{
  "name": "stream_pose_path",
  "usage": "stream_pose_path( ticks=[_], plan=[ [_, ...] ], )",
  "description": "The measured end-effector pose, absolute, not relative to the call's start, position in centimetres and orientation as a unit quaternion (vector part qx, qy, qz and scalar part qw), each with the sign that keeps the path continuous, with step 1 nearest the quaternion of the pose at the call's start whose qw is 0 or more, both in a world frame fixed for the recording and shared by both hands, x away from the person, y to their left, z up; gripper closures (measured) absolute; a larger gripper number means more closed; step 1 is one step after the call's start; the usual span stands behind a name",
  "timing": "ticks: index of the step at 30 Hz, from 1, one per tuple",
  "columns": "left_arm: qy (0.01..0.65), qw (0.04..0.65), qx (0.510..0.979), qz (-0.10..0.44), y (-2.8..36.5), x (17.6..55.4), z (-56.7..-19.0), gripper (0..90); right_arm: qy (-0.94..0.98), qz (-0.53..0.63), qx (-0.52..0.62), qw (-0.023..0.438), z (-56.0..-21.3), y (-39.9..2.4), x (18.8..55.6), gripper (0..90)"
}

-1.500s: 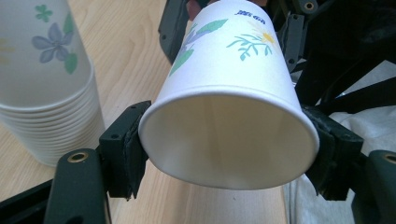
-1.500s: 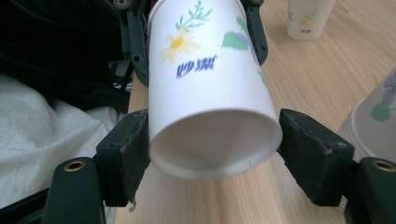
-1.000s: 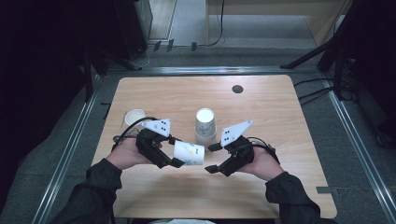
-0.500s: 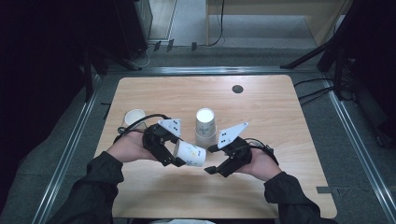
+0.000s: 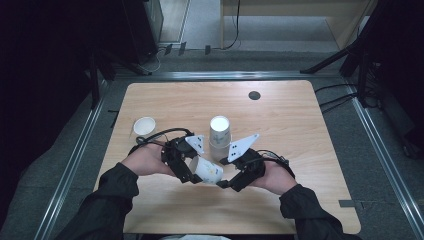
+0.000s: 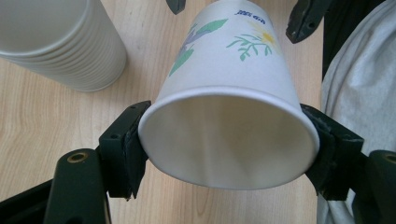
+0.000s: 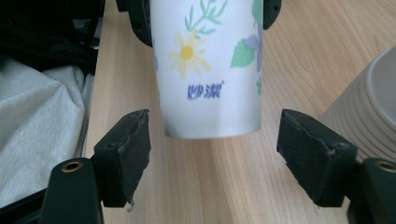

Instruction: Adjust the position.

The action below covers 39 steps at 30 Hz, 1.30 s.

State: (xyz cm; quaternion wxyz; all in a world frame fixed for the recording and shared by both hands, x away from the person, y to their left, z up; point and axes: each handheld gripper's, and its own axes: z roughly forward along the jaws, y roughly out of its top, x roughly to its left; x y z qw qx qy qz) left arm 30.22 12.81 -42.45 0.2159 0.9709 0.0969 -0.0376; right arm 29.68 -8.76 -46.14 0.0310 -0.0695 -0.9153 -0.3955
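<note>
left tongs (image 5: 196,175): clamped on the flowered paper cup (image 5: 207,170) near its rim, one pad on each side; in the left gripper view the tongs (image 6: 229,140) grip the cup (image 6: 224,93) with the open mouth facing the camera
right tongs (image 5: 227,184): spread wide, nothing pinched; in the right gripper view the tongs (image 7: 215,154) stand either side of the cup (image 7: 208,65) bottom with a clear gap on both sides, pads not touching
flowered paper cup: lying tipped on its side above the bench (image 5: 300,130), base pointing to 3 o'clock toward the right tongs, mouth to 9 o'clock; sits at about 6 o'clock of bench centre in the high view
cup print: yellow daisy, green leaves, blue lettering
cup stack (image 5: 219,131): ribbed white cups standing upright, just at 12 o'clock of the held cup, between the two grippers' grey plates; its side shows in the left gripper view (image 6: 60,42) and the right gripper view (image 7: 369,116)
single cup (image 5: 144,126): upright, open mouth up, at 10 o'clock of the left hand (image 5: 145,161), well apart from the stack
right hand (image 5: 275,177): at 3 o'clock of the held cup
dark round hole (image 5: 254,95): far bench, about 1 o'clock of the stack
sleeves: dark, entering from 6 o'clock
</note>
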Motion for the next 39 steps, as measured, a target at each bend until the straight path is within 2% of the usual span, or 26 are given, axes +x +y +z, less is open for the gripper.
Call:
stream_pose_path(
  ticks=[17, 33, 36, 39],
  plan=[
    [0.107, 0.211, 0.970, -0.059, 11.5, 30.2, -43.7, 25.6, -0.923, -0.377, -0.056, 0.043, -47.5, -7.3, 29.6, 27.7],
    [0.106, 0.235, 0.964, -0.070, 11.7, 30.2, -43.7, 25.4, -0.926, -0.374, -0.039, 0.042, -47.6, -6.8, 29.4, 35.0],
    [0.104, 0.239, 0.963, -0.069, 11.8, 30.3, -43.6, 22.5, -0.925, -0.376, -0.038, 0.042, -47.5, -6.9, 29.4, 34.7],
    [0.109, 0.248, 0.960, -0.067, 11.9, 30.2, -43.5, 15.0, -0.925, -0.375, -0.041, 0.039, -47.4, -7.0, 29.5, 34.6]
  ],
)
